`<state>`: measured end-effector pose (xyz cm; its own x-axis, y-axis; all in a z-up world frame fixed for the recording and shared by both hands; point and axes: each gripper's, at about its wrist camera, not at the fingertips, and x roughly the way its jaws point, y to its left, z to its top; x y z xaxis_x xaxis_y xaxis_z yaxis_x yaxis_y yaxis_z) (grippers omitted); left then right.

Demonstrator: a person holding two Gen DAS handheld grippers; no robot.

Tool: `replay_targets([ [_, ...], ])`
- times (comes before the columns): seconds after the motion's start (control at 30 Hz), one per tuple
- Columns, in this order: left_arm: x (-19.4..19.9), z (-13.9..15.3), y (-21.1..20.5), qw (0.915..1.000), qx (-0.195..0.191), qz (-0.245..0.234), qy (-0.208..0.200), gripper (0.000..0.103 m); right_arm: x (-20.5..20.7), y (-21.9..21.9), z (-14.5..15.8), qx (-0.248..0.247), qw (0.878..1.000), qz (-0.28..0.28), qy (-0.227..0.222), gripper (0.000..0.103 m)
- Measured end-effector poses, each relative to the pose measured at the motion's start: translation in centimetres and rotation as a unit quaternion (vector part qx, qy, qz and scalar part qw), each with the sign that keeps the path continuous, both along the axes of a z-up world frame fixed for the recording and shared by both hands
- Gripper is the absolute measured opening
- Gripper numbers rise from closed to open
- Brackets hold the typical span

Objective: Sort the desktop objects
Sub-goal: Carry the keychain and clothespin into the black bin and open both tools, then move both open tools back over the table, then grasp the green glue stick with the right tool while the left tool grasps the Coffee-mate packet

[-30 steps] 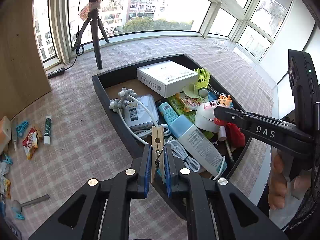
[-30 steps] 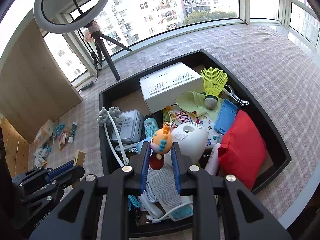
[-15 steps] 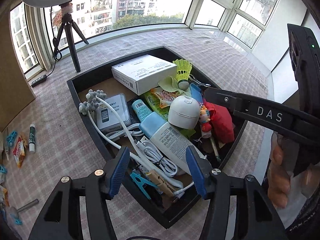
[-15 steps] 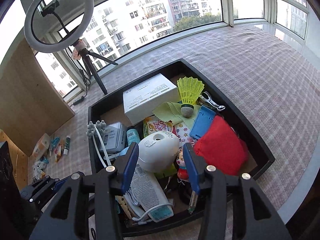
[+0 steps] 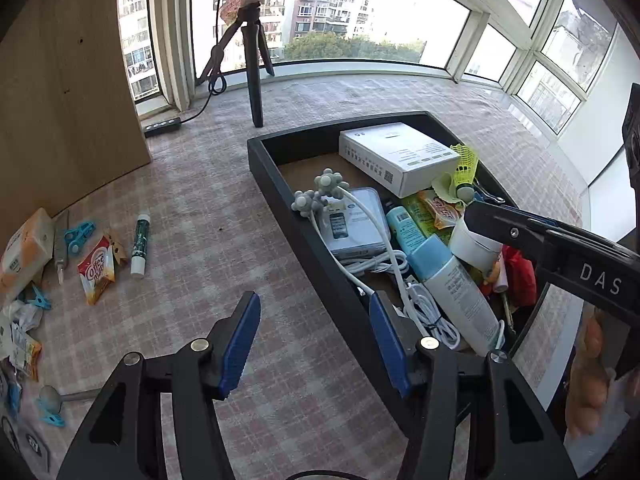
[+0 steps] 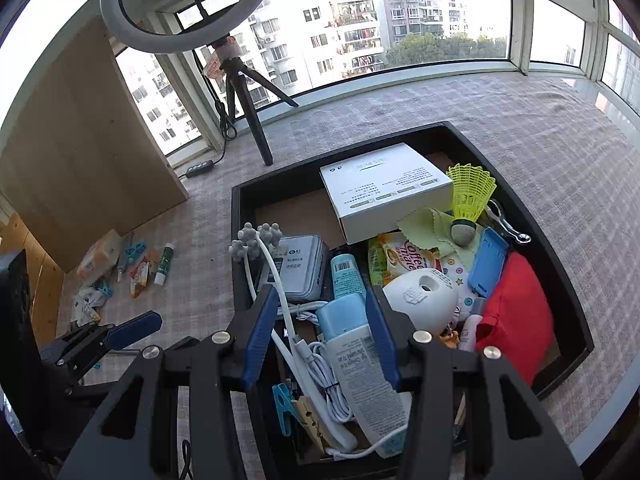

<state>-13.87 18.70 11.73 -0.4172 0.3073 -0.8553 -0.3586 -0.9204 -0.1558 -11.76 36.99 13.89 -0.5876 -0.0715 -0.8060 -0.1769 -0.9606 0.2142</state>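
Two grippers, both with jaws apart and nothing between the pads, hang over your checked tablecloth (image 5: 192, 208) at this moment. Your left gripper (image 5: 314, 340) stands just outside the near wall of the black tray (image 5: 280, 200), its blue pads spread over bare cloth and the tray's edge. Your right gripper (image 6: 316, 340) hovers above the tray's near end, jaws released, with the blue-capped white tube (image 6: 360, 364) and a coil of white cable (image 6: 316, 364) lying below it, untouched.

Inside the tray, a wooden clothespin (image 6: 310, 420) rests beside a blue clip (image 6: 283, 404) in the near corner. Further in lie a white box (image 6: 384, 188), a yellow shuttlecock (image 6: 470, 190), a white dome-shaped gadget (image 6: 420, 300), a red pouch (image 6: 516, 312) and a Coffee Mate sachet (image 6: 408, 260).

Well apart from the tray, on the cloth by the wooden panel (image 5: 60, 100), several small things lie loose: a green glue stick (image 5: 140, 242), another coffee sachet (image 5: 96, 274), a blue peg (image 5: 78, 232) and a tissue pack (image 5: 24, 250). Your hand (image 5: 588, 376) shows at the right edge of the left view.
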Motion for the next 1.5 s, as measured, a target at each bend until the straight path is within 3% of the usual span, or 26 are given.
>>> replay_targets([
  [0.43, -5.1, -2.9, -10.5, 0.9920, -0.029, 0.122, -0.012, 0.054, -7.3, -10.1, -1.7, -0.006, 0.994, 0.102, -0.023, 0.045],
  [0.67, -7.4, -5.4, -14.2, 0.9863, -0.044, 0.156, -0.027, 0.053, -11.0, -15.6, -3.8, -0.013, 0.988, 0.143, -0.049, 0.045],
  [1.1, -9.5, -8.0, -14.5, 0.9863, -0.065, 0.149, -0.028, 0.052, -16.8, -20.6, -8.7, -0.018, 0.983, 0.151, -0.107, 0.044],
  [1.27, -10.8, -9.4, -14.9, 0.9832, -0.068, 0.163, -0.046, 0.046, -18.0, -21.1, -10.3, -0.032, 0.981, 0.146, -0.127, 0.043],
  [1.4, -11.1, -9.5, -14.9, 0.9823, -0.079, 0.166, -0.035, 0.047, -18.5, -21.7, -11.2, -0.025, 0.980, 0.149, -0.132, 0.039],
  [1.5, -11.4, -9.5, -15.0, 0.9818, -0.086, 0.167, -0.029, 0.039, -18.8, -22.3, -11.2, -0.002, 0.979, 0.157, -0.132, 0.031],
])
